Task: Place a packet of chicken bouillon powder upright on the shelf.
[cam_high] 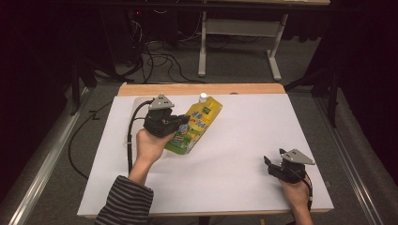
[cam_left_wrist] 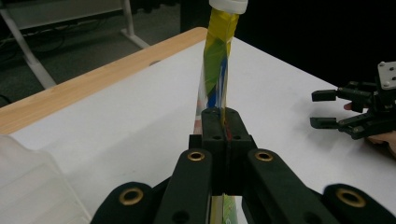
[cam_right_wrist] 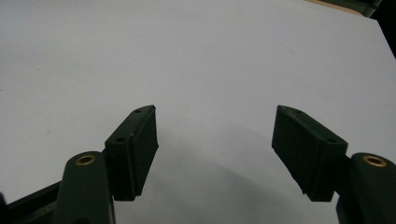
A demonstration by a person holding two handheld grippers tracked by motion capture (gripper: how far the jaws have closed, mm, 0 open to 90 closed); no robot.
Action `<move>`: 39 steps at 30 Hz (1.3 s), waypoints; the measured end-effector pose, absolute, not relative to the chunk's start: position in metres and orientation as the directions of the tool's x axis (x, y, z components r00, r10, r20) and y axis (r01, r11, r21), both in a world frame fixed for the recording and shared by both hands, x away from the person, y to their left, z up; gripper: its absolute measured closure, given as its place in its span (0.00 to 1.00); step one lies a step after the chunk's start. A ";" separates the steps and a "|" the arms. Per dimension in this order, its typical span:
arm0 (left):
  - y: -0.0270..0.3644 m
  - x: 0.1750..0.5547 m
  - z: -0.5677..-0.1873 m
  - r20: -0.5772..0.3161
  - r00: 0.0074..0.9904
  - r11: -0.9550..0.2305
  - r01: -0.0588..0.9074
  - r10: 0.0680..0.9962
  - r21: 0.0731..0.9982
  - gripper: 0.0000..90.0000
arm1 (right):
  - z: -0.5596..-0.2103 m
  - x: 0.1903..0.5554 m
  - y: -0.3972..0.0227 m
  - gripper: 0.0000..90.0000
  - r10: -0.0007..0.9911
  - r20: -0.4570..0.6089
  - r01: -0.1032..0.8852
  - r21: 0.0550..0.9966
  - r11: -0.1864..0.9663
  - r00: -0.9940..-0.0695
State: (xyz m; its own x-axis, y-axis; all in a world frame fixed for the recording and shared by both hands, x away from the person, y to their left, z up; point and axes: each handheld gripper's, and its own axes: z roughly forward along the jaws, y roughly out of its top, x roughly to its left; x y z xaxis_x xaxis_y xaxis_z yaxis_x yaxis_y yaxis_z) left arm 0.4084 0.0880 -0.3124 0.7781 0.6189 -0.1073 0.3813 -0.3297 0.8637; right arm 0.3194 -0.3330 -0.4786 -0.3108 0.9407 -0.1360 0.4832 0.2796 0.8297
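Note:
A yellow refill pouch (cam_high: 199,124) with a white cap (cam_high: 203,97) hangs tilted above the white table, its cap toward the far edge. My left gripper (cam_high: 183,123) is shut on the pouch's left edge. In the left gripper view the two jaws press together on the thin edge of the pouch (cam_left_wrist: 217,70), which rises to the cap (cam_left_wrist: 229,4). My right gripper (cam_high: 268,161) rests near the table's front right, open, with nothing between its fingers. The right gripper view looks past the spread jaws of the right gripper (cam_right_wrist: 215,149) at bare white table.
A clear plastic container (cam_high: 133,110) stands at the table's far left, behind the left hand; its corner (cam_left_wrist: 32,186) appears in the left gripper view. The table (cam_high: 234,154) has a wooden strip (cam_high: 202,89) along its far edge. Cables and a metal frame lie on the floor beyond.

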 end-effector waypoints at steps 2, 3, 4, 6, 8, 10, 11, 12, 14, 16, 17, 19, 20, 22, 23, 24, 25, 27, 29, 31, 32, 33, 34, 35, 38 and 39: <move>0.092 0.408 -0.311 -0.101 0.768 -0.325 0.381 0.632 0.866 1.00 | -0.479 0.319 -0.333 0.35 0.941 -0.135 0.484 0.830 0.278 -0.309; 0.093 0.408 -0.310 -0.102 0.767 -0.322 0.382 0.634 0.866 1.00 | -0.479 0.319 -0.332 0.35 0.942 -0.134 0.485 0.830 0.276 -0.308; 0.095 0.408 -0.310 -0.102 0.764 -0.318 0.381 0.637 0.868 1.00 | -0.479 0.319 -0.333 0.35 0.941 -0.136 0.484 0.829 0.279 -0.309; 0.099 0.409 -0.308 -0.105 0.757 -0.309 0.383 0.645 0.870 1.00 | -0.479 0.319 -0.333 0.35 0.942 -0.134 0.485 0.829 0.277 -0.308; 0.103 0.409 -0.306 -0.104 0.752 -0.300 0.381 0.651 0.875 1.00 | -0.479 0.319 -0.333 0.35 0.942 -0.135 0.485 0.829 0.277 -0.308; 0.107 0.410 -0.305 -0.104 0.746 -0.296 0.382 0.657 0.875 1.00 | -0.479 0.319 -0.333 0.35 0.942 -0.135 0.485 0.829 0.277 -0.308; 0.112 0.410 -0.303 -0.097 0.741 -0.294 0.379 0.665 0.877 1.00 | -0.479 0.319 -0.333 0.35 0.942 -0.134 0.485 0.830 0.277 -0.308; 0.114 0.411 -0.302 -0.094 0.738 -0.293 0.377 0.669 0.878 1.00 | -0.479 0.319 -0.333 0.35 0.942 -0.135 0.485 0.829 0.277 -0.308; 0.119 0.411 -0.300 -0.081 0.728 -0.291 0.370 0.681 0.882 1.00 | -0.479 0.319 -0.333 0.35 0.942 -0.135 0.485 0.830 0.277 -0.307; 0.125 0.412 -0.298 -0.085 0.722 -0.285 0.374 0.687 0.883 1.00 | -0.479 0.319 -0.333 0.35 0.942 -0.135 0.485 0.829 0.277 -0.308; 0.125 0.412 -0.298 -0.085 0.722 -0.285 0.374 0.687 0.883 1.00 | -0.479 0.319 -0.333 0.35 0.942 -0.135 0.485 0.829 0.277 -0.308; 0.129 0.412 -0.297 -0.081 0.712 -0.281 0.376 0.698 0.883 1.00 | -0.479 0.319 -0.333 0.35 0.942 -0.134 0.486 0.829 0.276 -0.307; 0.132 0.413 -0.296 -0.080 0.708 -0.281 0.378 0.702 0.882 1.00 | -0.479 0.320 -0.333 0.35 0.942 -0.135 0.486 0.829 0.277 -0.308; 0.139 0.414 -0.295 -0.080 0.696 -0.273 0.382 0.714 0.883 1.00 | -0.479 0.320 -0.333 0.35 0.941 -0.135 0.484 0.830 0.278 -0.309; 0.139 0.414 -0.295 -0.080 0.696 -0.273 0.382 0.714 0.883 1.00 | -0.479 0.320 -0.333 0.35 0.941 -0.135 0.484 0.830 0.278 -0.309; 0.143 0.416 -0.295 -0.079 0.687 -0.269 0.384 0.723 0.883 1.00 | -0.479 0.320 -0.333 0.35 0.941 -0.137 0.487 0.827 0.280 -0.309; 0.143 0.416 -0.295 -0.079 0.687 -0.269 0.384 0.723 0.883 1.00 | -0.479 0.320 -0.333 0.35 0.941 -0.137 0.487 0.827 0.280 -0.309; 0.148 0.418 -0.295 -0.078 0.677 -0.267 0.390 0.732 0.881 1.00 | -0.479 0.320 -0.332 0.35 0.941 -0.136 0.488 0.827 0.280 -0.308; 0.152 0.420 -0.296 -0.076 0.666 -0.262 0.393 0.742 0.881 1.00 | -0.479 0.320 -0.332 0.35 0.942 -0.134 0.489 0.827 0.277 -0.307; 0.155 0.421 -0.297 -0.074 0.659 -0.262 0.396 0.749 0.880 1.00 | -0.479 0.320 -0.332 0.35 0.942 -0.133 0.490 0.826 0.277 -0.307; 0.159 0.423 -0.298 -0.077 0.647 -0.255 0.404 0.759 0.879 1.00 | -0.479 0.320 -0.332 0.35 0.942 -0.135 0.492 0.825 0.278 -0.306; 0.159 0.423 -0.298 -0.077 0.647 -0.255 0.404 0.759 0.879 1.00 | -0.479 0.320 -0.332 0.35 0.942 -0.135 0.492 0.825 0.278 -0.306; 0.164 0.426 -0.301 -0.091 0.633 -0.236 0.412 0.769 0.880 1.00 | -0.479 0.320 -0.332 0.35 0.942 -0.141 0.489 0.825 0.282 -0.305; 0.164 0.426 -0.301 -0.091 0.633 -0.236 0.412 0.769 0.880 1.00 | -0.479 0.320 -0.332 0.35 0.942 -0.141 0.489 0.825 0.282 -0.305; 0.168 0.430 -0.305 -0.089 0.621 -0.233 0.418 0.779 0.878 1.00 | -0.479 0.320 -0.332 0.35 0.942 -0.141 0.489 0.826 0.281 -0.304; 0.168 0.430 -0.305 -0.089 0.621 -0.233 0.418 0.779 0.878 1.00 | -0.479 0.320 -0.332 0.35 0.942 -0.141 0.489 0.826 0.281 -0.304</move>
State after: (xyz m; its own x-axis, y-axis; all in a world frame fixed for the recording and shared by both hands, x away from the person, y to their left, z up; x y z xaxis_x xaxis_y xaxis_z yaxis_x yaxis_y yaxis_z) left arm 0.4296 0.1678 -0.3047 0.6210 0.7787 -0.0895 0.4184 -0.2328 0.8779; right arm 0.3197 -0.3318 -0.4788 -0.3037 0.9423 -0.1410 0.4890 0.2811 0.8258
